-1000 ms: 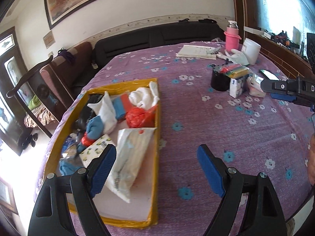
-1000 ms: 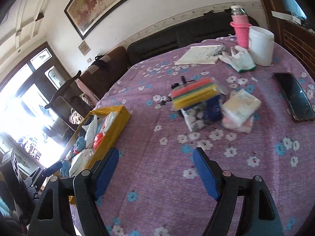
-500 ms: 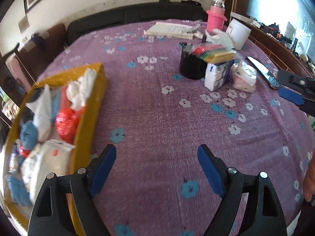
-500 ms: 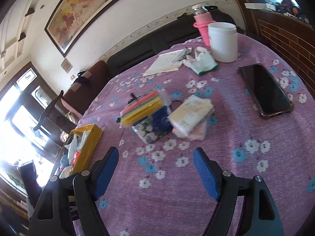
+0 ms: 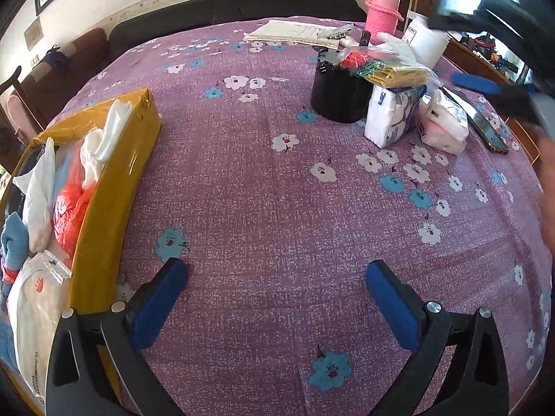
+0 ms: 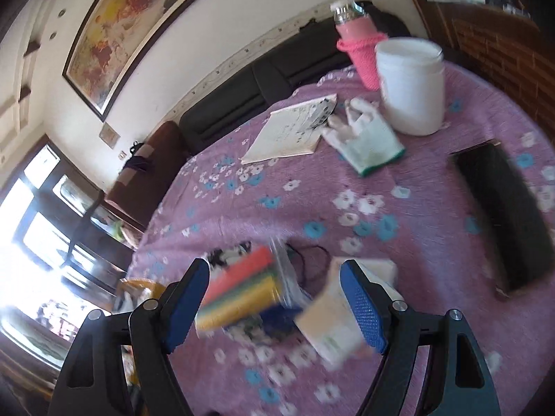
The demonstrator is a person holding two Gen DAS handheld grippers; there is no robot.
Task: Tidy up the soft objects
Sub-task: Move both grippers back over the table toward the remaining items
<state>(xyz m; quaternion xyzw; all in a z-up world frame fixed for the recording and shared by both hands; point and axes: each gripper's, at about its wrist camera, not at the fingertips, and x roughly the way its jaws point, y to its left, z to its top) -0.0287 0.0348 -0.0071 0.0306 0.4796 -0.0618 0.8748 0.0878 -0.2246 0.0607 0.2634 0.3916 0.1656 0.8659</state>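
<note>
A yellow box (image 5: pixel 114 187) at the table's left holds several soft items: white cloths, a red bag (image 5: pixel 67 215), a blue cloth and a white packet (image 5: pixel 31 315). My left gripper (image 5: pixel 277 287) is open and empty over bare tablecloth right of the box. A bagged pack of coloured sponges (image 5: pixel 392 69) lies on a tissue pack (image 5: pixel 392 118), with a white soft pack (image 5: pixel 444 121) beside it. My right gripper (image 6: pixel 274 298) is open, hovering just above the sponge pack (image 6: pixel 242 291) and the white pack (image 6: pixel 343 315); its blue pad (image 5: pixel 475 83) shows in the left wrist view.
A black round pot (image 5: pixel 340 93) stands by the sponge pack. A phone (image 6: pixel 503 215), a white glove (image 6: pixel 367 138), a white tub (image 6: pixel 411 83), a pink bottle (image 6: pixel 360 52) and papers (image 6: pixel 291 131) lie further back. The purple flowered tablecloth (image 5: pixel 277 190) covers the table.
My left gripper has swung right, away from over the box. My right gripper has moved forward and down until the sponge and tissue packs lie between its fingers.
</note>
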